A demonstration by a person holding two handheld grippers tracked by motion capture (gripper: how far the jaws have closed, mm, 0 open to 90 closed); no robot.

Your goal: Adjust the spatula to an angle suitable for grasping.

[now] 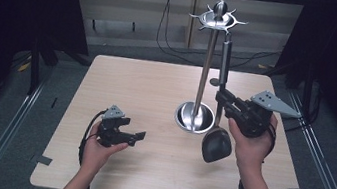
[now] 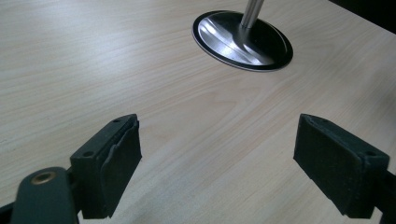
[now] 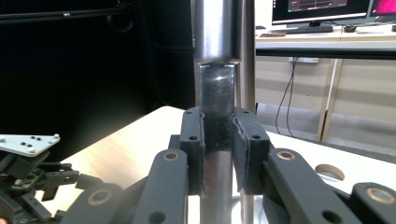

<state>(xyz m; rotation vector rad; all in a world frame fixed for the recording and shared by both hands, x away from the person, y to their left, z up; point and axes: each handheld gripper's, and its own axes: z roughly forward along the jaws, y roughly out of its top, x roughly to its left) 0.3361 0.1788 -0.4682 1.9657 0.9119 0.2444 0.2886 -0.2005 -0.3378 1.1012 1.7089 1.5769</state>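
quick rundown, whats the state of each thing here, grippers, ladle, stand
left gripper: open, nothing between the jaws, low over the table
right gripper: shut on the ladle handle
ladle: held upright, bowl down, beside the stand, not hung
stand: upright on the table, no utensil seen on its hooks

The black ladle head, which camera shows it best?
The high view: the ladle head hangs whole just above the table, beside the stand base. The right gripper view gives the handle clamped by the right gripper, its head below frame.
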